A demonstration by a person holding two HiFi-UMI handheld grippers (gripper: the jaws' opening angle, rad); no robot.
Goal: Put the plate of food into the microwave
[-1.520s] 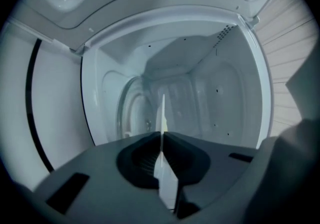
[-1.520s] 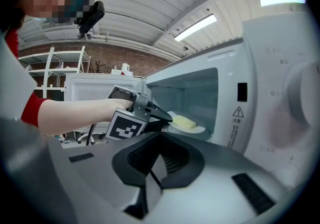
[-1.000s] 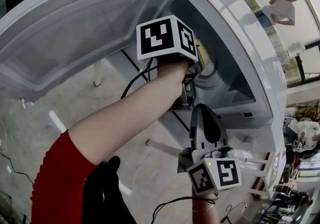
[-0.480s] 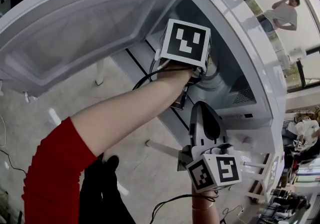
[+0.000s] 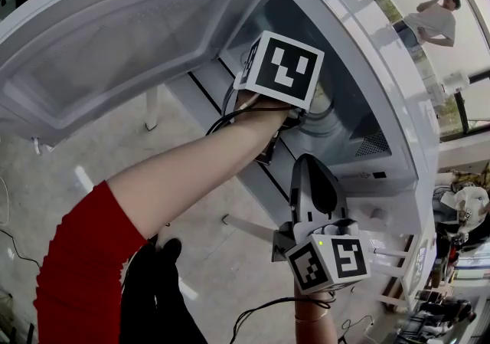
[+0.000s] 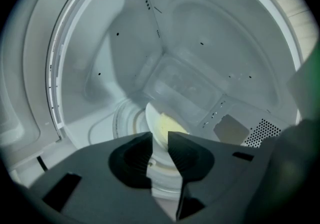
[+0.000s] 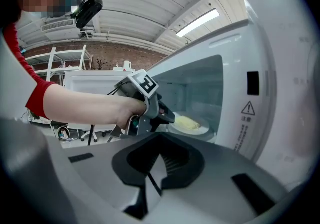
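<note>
The white microwave (image 5: 367, 67) stands with its door (image 5: 115, 44) swung wide open. Inside, a white plate of yellow food (image 6: 162, 127) rests on the glass turntable (image 6: 125, 120); the right gripper view also shows the plate (image 7: 192, 124). My left gripper (image 6: 160, 152) reaches into the cavity. Its jaws have just been opening, and they now stand apart with the plate's near rim between them. In the head view only its marker cube (image 5: 283, 70) shows. My right gripper (image 7: 152, 180) hangs outside the opening, shut with nothing in it, and points at the microwave front (image 5: 306, 174).
The open door overhangs the left side above a pale floor (image 5: 99, 158). A black cable (image 5: 222, 116) trails from the left gripper. The control panel with its warning label (image 7: 247, 111) is on the microwave's right. A person (image 5: 432, 21) stands far off at the back right.
My left hand has rolled inside the microwave, so its marker cube now shows one flat face upward. The right gripper has stayed where it was.
</note>
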